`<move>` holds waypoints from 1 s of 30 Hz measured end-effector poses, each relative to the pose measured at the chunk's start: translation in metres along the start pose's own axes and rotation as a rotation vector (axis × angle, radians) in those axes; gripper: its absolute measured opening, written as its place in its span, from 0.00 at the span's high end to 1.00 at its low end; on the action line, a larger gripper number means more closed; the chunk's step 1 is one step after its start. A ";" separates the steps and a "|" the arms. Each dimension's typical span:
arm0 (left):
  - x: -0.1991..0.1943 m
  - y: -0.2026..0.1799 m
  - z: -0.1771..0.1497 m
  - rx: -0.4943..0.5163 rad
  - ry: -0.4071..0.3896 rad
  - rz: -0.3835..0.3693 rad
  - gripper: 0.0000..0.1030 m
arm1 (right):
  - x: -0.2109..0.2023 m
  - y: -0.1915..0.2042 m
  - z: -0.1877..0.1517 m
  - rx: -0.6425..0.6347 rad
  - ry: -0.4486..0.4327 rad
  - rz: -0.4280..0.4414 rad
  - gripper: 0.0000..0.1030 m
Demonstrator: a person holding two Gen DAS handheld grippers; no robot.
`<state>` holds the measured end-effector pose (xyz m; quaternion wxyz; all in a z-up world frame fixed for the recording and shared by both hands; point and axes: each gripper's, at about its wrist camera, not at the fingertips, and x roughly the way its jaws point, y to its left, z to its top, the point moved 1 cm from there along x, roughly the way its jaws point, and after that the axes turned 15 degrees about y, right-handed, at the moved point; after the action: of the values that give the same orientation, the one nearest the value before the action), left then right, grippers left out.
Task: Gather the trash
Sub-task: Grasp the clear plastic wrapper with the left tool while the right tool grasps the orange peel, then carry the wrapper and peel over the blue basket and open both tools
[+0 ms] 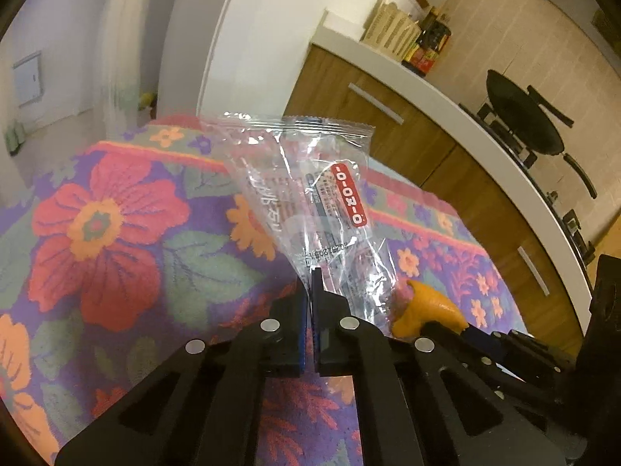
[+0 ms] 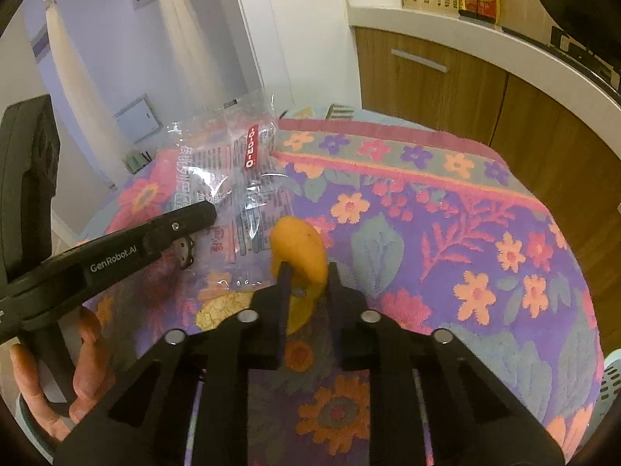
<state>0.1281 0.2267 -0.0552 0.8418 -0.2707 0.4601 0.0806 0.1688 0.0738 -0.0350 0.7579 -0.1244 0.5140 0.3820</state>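
Observation:
My left gripper (image 1: 311, 272) is shut on the lower end of a clear plastic wrapper (image 1: 306, 190) with a red label, held up above the flowered tablecloth (image 1: 101, 233). The wrapper also shows in the right wrist view (image 2: 233, 178), with the left gripper (image 2: 202, 213) clamped on it. My right gripper (image 2: 308, 268) is shut on a curled orange peel (image 2: 300, 250), lifted just above the cloth. The peel shows in the left wrist view (image 1: 427, 306), low right of the wrapper.
A flowered cloth (image 2: 446, 233) covers the table. Behind runs a wooden cabinet (image 2: 434, 77) under a white counter (image 1: 446, 97) with a black pan (image 1: 524, 116), bottles (image 1: 431, 42) and a basket. A pale basket rim (image 2: 609, 384) shows at lower right.

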 end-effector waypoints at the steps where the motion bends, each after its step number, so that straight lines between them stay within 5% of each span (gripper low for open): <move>1: -0.002 0.000 -0.001 0.002 -0.010 -0.003 1.00 | -0.002 -0.001 -0.001 0.005 -0.011 0.003 0.89; 14: -0.034 -0.025 -0.015 0.086 -0.074 -0.055 1.00 | -0.060 -0.062 -0.041 0.185 -0.139 0.135 0.90; 30: -0.028 -0.171 -0.077 0.341 0.005 -0.290 1.00 | -0.167 -0.147 -0.176 0.375 -0.339 -0.240 0.90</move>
<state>0.1213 0.0457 0.0000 0.8769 -0.1878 0.4256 -0.1210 0.1222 -0.2032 0.0030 0.8827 0.0235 0.4231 0.2032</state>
